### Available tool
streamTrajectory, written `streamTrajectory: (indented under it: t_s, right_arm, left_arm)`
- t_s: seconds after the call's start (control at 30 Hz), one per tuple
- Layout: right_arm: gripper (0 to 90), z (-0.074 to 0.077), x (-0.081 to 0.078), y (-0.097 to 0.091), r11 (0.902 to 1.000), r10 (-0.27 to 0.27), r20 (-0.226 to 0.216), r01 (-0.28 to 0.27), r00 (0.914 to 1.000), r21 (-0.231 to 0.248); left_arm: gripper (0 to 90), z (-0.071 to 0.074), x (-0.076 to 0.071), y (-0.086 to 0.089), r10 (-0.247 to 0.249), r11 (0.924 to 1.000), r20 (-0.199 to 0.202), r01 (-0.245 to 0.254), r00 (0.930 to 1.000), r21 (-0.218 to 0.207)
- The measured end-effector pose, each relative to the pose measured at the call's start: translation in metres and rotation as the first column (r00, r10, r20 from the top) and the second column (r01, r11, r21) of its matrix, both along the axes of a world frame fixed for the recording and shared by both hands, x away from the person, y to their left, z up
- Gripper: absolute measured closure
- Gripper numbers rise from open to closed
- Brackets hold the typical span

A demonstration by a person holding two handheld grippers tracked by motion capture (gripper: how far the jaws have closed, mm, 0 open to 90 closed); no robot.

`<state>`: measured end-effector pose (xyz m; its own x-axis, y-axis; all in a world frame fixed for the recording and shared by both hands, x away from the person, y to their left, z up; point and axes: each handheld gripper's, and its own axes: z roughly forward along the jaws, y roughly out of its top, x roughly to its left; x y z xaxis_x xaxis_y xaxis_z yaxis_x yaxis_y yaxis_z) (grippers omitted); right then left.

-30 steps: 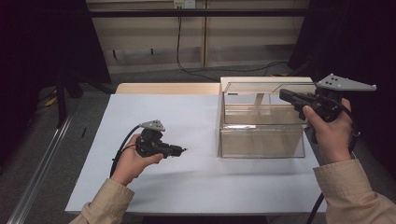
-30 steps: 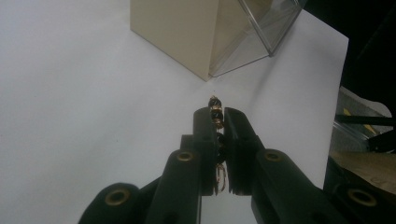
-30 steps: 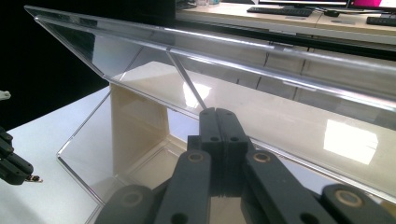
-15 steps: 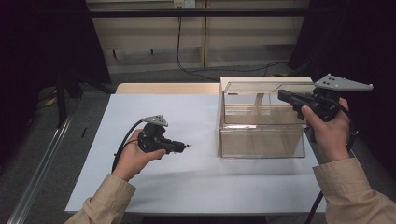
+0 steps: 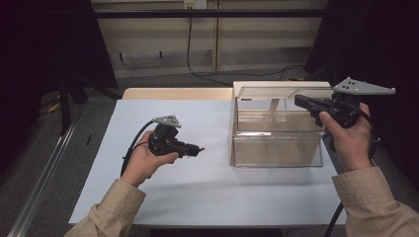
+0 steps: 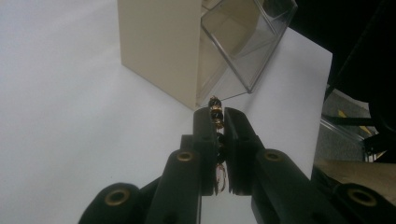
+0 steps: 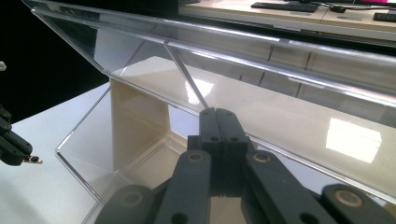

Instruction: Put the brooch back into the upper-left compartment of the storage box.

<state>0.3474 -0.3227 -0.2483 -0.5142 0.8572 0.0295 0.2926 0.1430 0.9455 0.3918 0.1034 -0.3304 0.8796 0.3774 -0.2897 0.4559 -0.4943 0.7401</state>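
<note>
The left gripper [image 5: 197,148] is clamped on a small beaded trinket [image 6: 215,113] — dark and gold beads pinched between its jaws, tip poking out — and holds it over the white table [image 5: 207,192], left of the clear box [image 5: 276,148], aimed toward it. The right gripper [image 5: 301,101], jaws pressed together on nothing, sits at the box's far right rim, probably to hold its clear lid [image 7: 261,51] up so the trinket can go in.
</note>
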Motion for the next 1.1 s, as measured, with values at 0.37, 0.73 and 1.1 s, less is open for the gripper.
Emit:
streamTrajectory:
  t_s: [0.37, 0.73, 1.1]
  right_arm:
    - [90.0, 0.001, -0.001, 0.003, 1.0, 0.001, 0.002, -0.001, 1.0, 0.0]
    - [90.0, 0.0, -0.001, 0.004, 1.0, -0.002, 0.005, 0.002, 1.0, 0.005]
    - [90.0, 0.001, -0.002, 0.004, 1.0, -0.003, 0.01, 0.003, 0.9999, 0.0]
  left_arm:
    - [84.2, 0.016, 0.004, -0.007, -0.017, 0.9998, 0.017, 0.017, 0.9997, -0.011]
    - [84.1, 0.03, 0.006, -0.011, -0.02, 0.9995, 0.03, 0.021, 0.9993, -0.023]
    - [84.1, 0.043, 0.01, -0.021, -0.034, 0.9989, 0.044, 0.035, 0.9985, -0.032]
